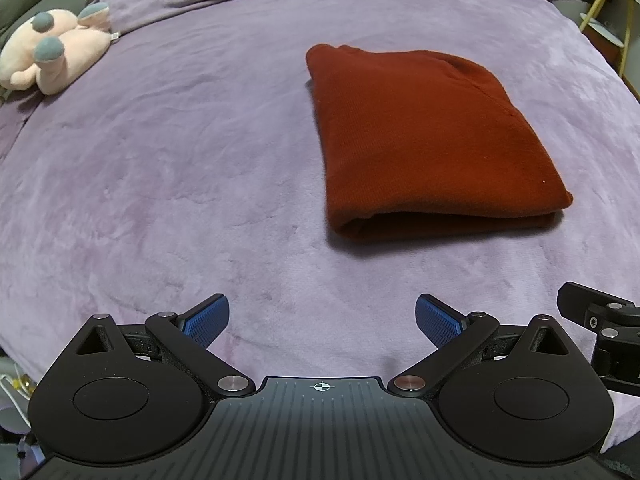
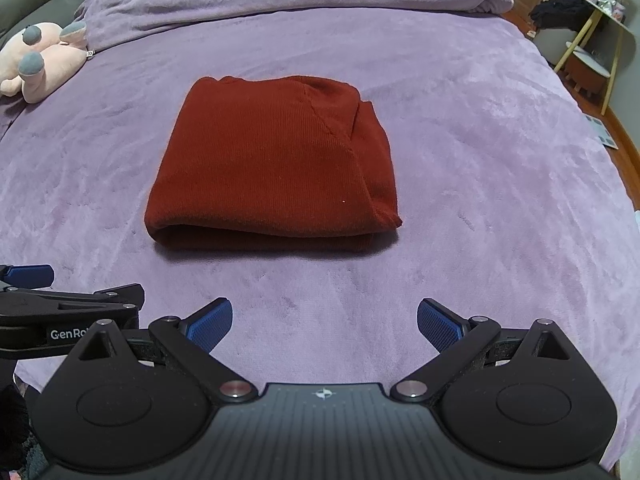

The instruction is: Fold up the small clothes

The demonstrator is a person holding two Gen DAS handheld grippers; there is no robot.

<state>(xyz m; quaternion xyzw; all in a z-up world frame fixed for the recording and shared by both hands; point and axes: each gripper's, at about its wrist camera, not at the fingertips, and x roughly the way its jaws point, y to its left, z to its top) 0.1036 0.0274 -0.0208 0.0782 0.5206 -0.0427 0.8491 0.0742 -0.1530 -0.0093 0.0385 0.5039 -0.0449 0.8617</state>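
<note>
Folded red garment on purple blanket.

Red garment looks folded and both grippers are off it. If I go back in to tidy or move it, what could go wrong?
1. The red garment has a loose flap along its right edge; a one-sided grab there could likely pull the fold open.
2. The purple blanket is soft and plush, so the open right gripper or left gripper may pinch blanket along with the garment's bottom layer.
</note>
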